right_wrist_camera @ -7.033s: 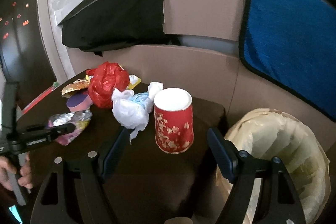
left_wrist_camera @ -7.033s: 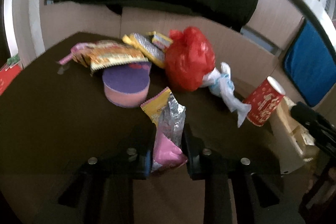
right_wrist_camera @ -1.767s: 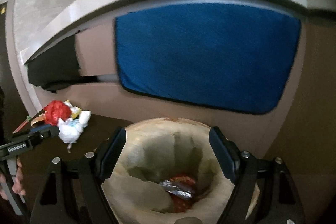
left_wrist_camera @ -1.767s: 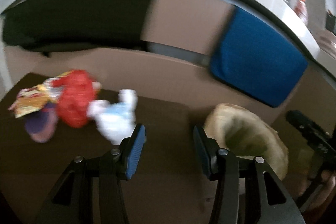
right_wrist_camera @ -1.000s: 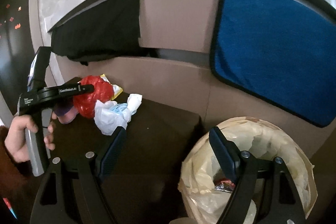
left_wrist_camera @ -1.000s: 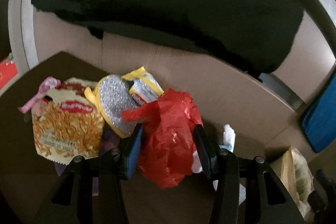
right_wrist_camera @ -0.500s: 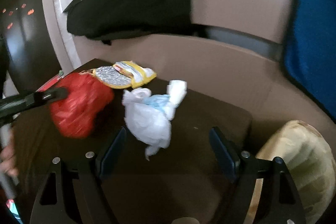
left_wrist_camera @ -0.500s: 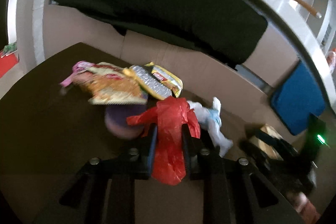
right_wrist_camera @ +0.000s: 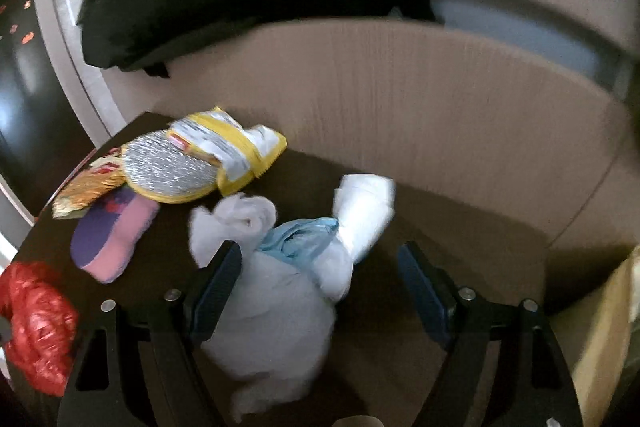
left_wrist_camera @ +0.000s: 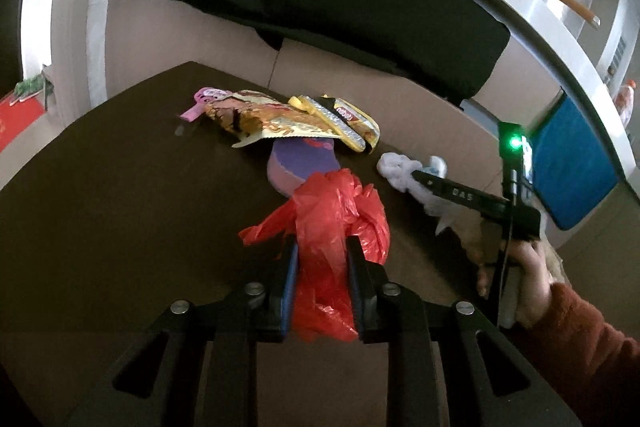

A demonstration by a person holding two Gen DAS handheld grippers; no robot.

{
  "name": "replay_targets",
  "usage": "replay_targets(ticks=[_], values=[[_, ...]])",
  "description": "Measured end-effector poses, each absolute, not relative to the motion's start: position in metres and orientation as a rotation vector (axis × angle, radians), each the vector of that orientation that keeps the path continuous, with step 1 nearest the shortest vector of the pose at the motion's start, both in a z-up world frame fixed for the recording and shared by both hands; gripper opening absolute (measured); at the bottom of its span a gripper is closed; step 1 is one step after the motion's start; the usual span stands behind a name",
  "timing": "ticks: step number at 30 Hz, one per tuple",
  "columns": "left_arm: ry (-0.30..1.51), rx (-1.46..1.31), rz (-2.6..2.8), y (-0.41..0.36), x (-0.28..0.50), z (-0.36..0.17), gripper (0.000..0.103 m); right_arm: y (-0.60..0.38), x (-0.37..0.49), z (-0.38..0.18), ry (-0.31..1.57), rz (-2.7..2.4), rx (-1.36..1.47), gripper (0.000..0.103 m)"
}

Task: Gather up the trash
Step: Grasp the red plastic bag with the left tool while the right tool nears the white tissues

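My left gripper (left_wrist_camera: 322, 247) is shut on a crumpled red plastic bag (left_wrist_camera: 332, 223) and holds it above the dark table (left_wrist_camera: 120, 187); the bag also shows at the left edge of the right wrist view (right_wrist_camera: 34, 323). My right gripper (right_wrist_camera: 318, 263) is open, its fingers on either side of a white and blue plastic bag (right_wrist_camera: 288, 291) that lies on the table. In the left wrist view the right gripper (left_wrist_camera: 460, 193) reaches over that white bag (left_wrist_camera: 400, 167).
Snack wrappers (left_wrist_camera: 280, 123) and a purple and pink round box (left_wrist_camera: 298, 163) lie at the back of the table. A yellow and silver packet (right_wrist_camera: 200, 159) lies beside them. The lined trash bin's rim (right_wrist_camera: 608, 327) is at the right. Cardboard walls stand behind.
My left gripper has drawn back with the red bag, away from the pile. My right gripper has moved forward so its open fingers now straddle the white bag.
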State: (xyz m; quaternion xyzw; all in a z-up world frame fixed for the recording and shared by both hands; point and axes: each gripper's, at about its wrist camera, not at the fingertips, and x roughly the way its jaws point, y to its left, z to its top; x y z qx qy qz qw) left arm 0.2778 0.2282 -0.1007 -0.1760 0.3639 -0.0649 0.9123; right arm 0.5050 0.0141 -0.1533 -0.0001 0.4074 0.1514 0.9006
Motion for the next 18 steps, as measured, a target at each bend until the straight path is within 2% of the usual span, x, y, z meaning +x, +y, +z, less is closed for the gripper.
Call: replay_targets(ticks=[5,7,8,10,13,18], values=[[0.747,-0.384,-0.124,0.234,0.277,-0.105,0.026,0.016,0.512,-0.157,0.881,0.358,0.014,0.057],[0.751,-0.390,-0.123,0.234,0.278,-0.106,0.031,0.019,0.507,-0.157,0.893,0.380,0.001,0.045],[0.753,-0.390,-0.121,0.233,0.278,-0.106,0.032,0.019,0.502,-0.156,0.895,0.390,-0.003,0.043],[0.752,-0.392,-0.124,0.231,0.279,-0.107,0.036,0.019,0.487,-0.151,0.899,0.425,-0.007,0.040],[0.750,-0.385,-0.110,0.227,0.280,-0.107,0.041,0.013,0.458,-0.145,0.908,0.480,0.002,0.039],[0.761,-0.395,-0.117,0.218,0.283,-0.108,0.042,0.002,0.406,-0.142,0.914,0.536,-0.030,0.039]])
